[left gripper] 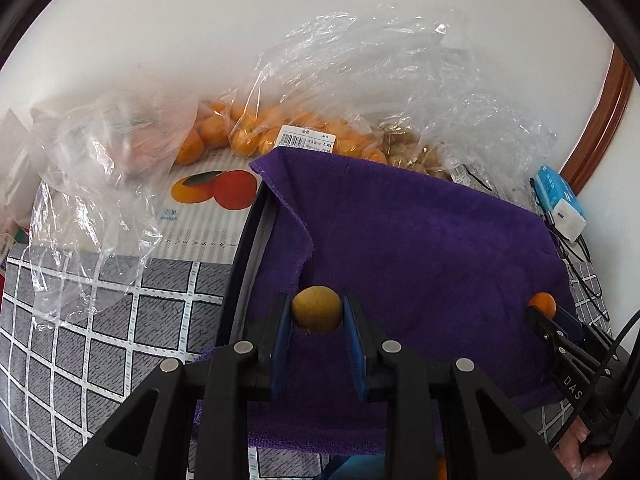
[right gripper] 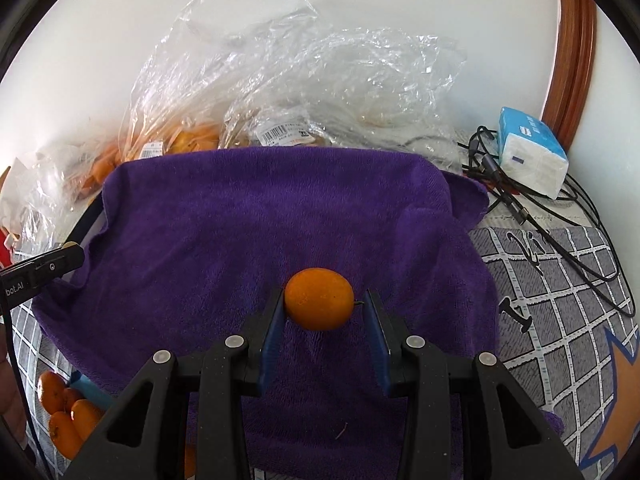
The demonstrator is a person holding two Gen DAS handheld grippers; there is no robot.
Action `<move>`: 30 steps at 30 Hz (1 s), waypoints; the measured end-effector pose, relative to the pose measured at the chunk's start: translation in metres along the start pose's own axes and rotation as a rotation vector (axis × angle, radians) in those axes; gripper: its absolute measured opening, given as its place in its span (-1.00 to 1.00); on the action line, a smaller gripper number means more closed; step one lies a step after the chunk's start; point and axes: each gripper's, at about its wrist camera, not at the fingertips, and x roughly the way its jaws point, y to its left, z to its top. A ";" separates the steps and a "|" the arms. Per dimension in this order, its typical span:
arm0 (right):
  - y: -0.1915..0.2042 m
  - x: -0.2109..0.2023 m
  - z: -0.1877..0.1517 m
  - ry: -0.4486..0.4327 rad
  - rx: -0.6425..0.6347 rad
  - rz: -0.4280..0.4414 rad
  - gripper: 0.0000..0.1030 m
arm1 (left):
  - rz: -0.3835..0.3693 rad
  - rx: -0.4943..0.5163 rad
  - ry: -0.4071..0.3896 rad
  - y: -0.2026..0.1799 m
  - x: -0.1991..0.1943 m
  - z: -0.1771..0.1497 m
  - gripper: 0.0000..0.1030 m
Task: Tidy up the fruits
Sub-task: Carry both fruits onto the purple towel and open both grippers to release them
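Left gripper pinches a brown fruit, right gripper an orange, both carrying over the purple towel; next, lower and release, oranges piled at 8 o'clock.

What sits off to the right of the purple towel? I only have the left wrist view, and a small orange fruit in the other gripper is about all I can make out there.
Observer: The right wrist view shows a blue-and-white tissue pack against the wall, beside a tangle of black cables.

Operator: Is the right gripper really clamped on that orange fruit?

Observer: Yes. The right gripper is shut on the round orange citrus fruit, held above the purple towel.

Operator: Any fruit already sorted out of the bags?

Observer: A pile of loose orange citrus fruits lies near the towel's lower left edge, by something blue.
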 end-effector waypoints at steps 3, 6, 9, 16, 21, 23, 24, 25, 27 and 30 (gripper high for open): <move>0.000 0.002 -0.001 0.005 0.001 0.006 -0.25 | 0.005 0.010 0.011 -0.001 0.005 -0.002 -0.51; -0.001 0.005 -0.003 0.015 -0.001 0.009 -0.25 | 0.008 0.014 0.027 -0.001 0.009 -0.004 -0.51; 0.001 0.007 -0.004 0.024 -0.004 0.004 -0.25 | 0.011 0.024 0.038 -0.002 0.012 -0.005 -0.51; 0.003 0.005 -0.005 0.053 -0.011 -0.009 -0.16 | 0.015 0.069 0.063 -0.009 0.012 -0.007 -0.51; 0.004 -0.016 -0.009 0.037 0.008 0.005 0.21 | -0.004 0.090 0.022 -0.014 -0.008 -0.002 -0.30; 0.005 -0.027 -0.011 0.032 0.015 0.006 0.24 | -0.015 0.084 -0.010 -0.015 -0.022 0.000 -0.22; 0.006 -0.032 -0.013 0.034 0.013 0.002 0.24 | -0.020 0.079 -0.024 -0.016 -0.029 0.001 -0.17; 0.006 -0.038 -0.014 0.034 0.007 -0.005 0.24 | -0.026 0.073 -0.039 -0.016 -0.036 0.002 -0.16; 0.008 -0.052 -0.017 0.024 -0.002 -0.026 0.24 | -0.036 0.068 -0.074 -0.018 -0.053 0.004 -0.16; 0.010 -0.076 -0.023 -0.004 -0.012 -0.046 0.25 | -0.039 0.047 -0.137 -0.015 -0.080 -0.002 -0.16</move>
